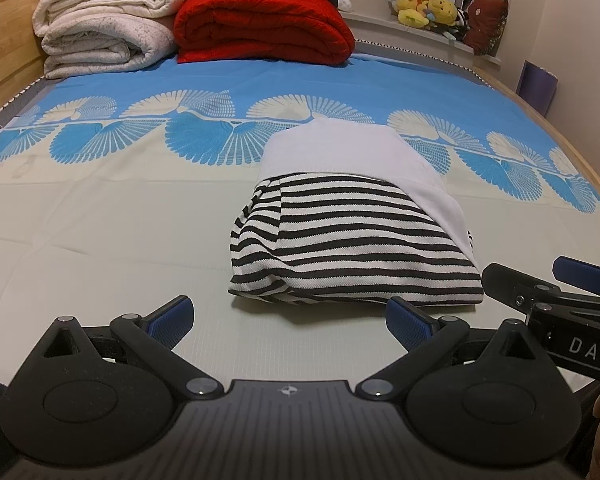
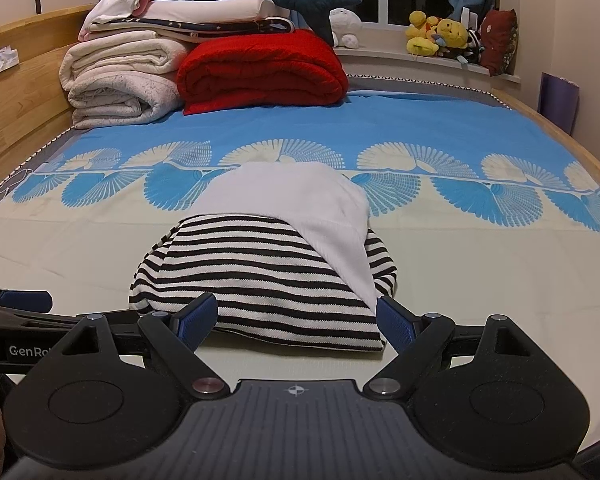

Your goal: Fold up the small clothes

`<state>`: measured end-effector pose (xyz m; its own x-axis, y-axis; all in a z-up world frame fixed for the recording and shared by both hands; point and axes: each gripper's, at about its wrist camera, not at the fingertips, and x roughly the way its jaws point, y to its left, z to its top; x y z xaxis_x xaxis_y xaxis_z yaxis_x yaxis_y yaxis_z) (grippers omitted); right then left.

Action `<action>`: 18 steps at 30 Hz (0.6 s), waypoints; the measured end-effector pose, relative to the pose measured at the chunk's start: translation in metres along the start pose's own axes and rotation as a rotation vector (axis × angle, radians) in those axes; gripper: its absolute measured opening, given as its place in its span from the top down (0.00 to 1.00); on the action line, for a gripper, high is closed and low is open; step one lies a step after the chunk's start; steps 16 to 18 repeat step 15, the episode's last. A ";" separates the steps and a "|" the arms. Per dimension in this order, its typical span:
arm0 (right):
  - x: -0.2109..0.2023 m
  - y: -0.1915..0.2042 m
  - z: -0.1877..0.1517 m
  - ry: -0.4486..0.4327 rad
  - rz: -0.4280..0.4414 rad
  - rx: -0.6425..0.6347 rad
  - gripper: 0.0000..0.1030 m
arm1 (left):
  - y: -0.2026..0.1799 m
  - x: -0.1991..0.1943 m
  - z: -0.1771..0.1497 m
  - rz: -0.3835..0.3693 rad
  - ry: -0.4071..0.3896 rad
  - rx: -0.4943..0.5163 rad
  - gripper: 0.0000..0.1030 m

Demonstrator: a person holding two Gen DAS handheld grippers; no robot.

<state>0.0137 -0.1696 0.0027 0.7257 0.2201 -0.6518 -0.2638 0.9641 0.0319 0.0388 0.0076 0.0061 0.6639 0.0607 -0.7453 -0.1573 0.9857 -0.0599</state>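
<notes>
Here, the left gripper (image 1: 288,322) hovers low over the sheet (image 1: 100,240), its blue pads spread wide and holding nothing, just short of the near folded edge of the striped garment (image 1: 352,240). The right gripper (image 2: 296,322) is likewise spread, its fingertips (image 2: 198,316) flanking that same near edge; contact cannot be told. The garment lies mid-bed as a folded bundle, long axis running away from the cameras, striped end nearest, a white cloth (image 2: 296,196) draped over its far end and trailing down the right side. Bare sheet surrounds it on every side. Beyond, a red blanket (image 2: 260,76) and cream blankets (image 2: 120,84) sit stacked beside the wooden bed frame (image 2: 20,92).
</notes>
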 end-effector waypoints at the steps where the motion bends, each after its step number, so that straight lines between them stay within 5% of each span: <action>1: 0.000 -0.001 0.000 0.000 0.000 0.000 0.15 | 0.000 0.000 0.000 0.000 0.000 0.000 0.01; 18: 0.000 0.001 0.000 0.002 0.000 0.001 0.15 | 0.000 0.000 0.000 0.001 0.002 -0.001 0.01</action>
